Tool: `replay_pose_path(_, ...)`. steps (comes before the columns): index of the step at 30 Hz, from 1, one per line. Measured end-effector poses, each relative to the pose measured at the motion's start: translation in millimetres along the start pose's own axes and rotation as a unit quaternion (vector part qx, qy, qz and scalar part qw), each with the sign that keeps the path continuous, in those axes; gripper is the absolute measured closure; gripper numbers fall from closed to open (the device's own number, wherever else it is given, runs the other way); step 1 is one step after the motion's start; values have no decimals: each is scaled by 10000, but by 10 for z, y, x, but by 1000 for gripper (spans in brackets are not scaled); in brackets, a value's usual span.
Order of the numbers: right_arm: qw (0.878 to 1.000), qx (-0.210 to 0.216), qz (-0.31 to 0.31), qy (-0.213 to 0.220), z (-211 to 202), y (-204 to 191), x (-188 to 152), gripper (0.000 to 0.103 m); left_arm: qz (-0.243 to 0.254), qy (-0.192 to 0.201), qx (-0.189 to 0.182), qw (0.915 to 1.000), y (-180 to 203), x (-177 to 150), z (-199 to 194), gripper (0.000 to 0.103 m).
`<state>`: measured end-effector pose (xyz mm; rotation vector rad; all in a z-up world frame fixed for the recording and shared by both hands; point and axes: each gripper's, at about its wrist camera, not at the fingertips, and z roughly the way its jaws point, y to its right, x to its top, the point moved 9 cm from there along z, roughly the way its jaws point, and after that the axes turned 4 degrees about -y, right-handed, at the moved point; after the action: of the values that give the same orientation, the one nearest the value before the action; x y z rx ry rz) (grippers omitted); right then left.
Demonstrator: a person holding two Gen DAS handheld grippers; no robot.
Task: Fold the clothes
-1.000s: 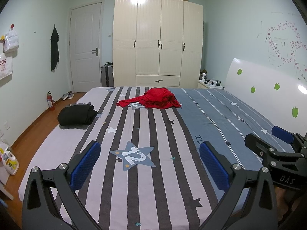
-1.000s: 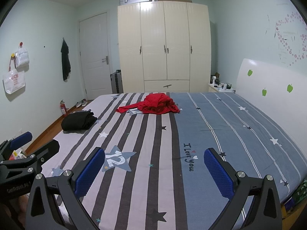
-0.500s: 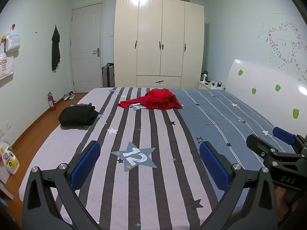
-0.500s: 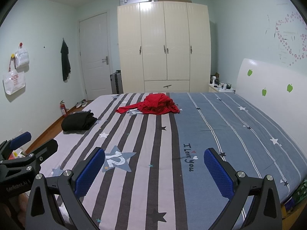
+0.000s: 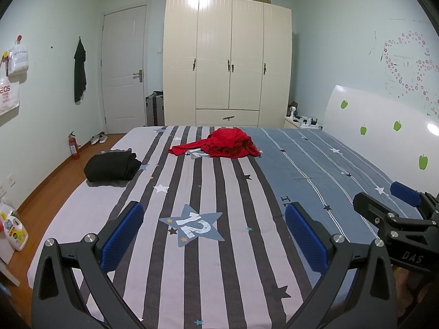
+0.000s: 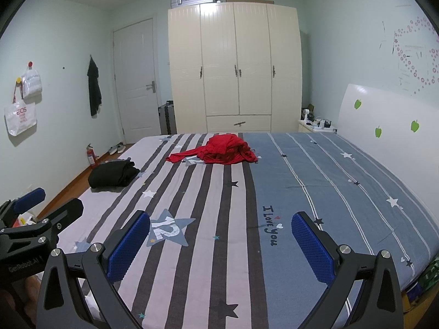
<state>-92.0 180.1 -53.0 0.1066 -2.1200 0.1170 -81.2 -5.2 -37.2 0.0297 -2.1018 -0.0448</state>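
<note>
A crumpled red garment (image 5: 225,144) (image 6: 219,149) lies far off on the striped bed (image 5: 301,164) (image 6: 315,181), near its far end. A folded black garment (image 5: 111,166) (image 6: 112,175) rests by the bed's left edge. My left gripper (image 5: 214,233) hangs open over the near part of the bed with nothing between its blue pads. My right gripper (image 6: 221,242) is open too, just as empty, and shows at the right edge of the left wrist view (image 5: 384,203). The left gripper appears at the left edge of the right wrist view (image 6: 46,201).
A cream wardrobe (image 5: 227,60) and a white door (image 5: 124,68) stand behind the bed. A white headboard (image 5: 384,128) runs along the right. Wooden floor on the left holds a fire extinguisher (image 5: 73,145), shoes and a detergent bottle (image 5: 13,229).
Both views have shifted only slightly; the grippers stay open over the near bed and the garments have not moved.
</note>
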Motion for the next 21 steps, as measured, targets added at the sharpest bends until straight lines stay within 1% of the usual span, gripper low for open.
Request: replay_pose_path(21, 10000, 34, 1, 1, -29, -6, 52, 1, 27, 32, -24, 10000, 3, 39, -37, 1)
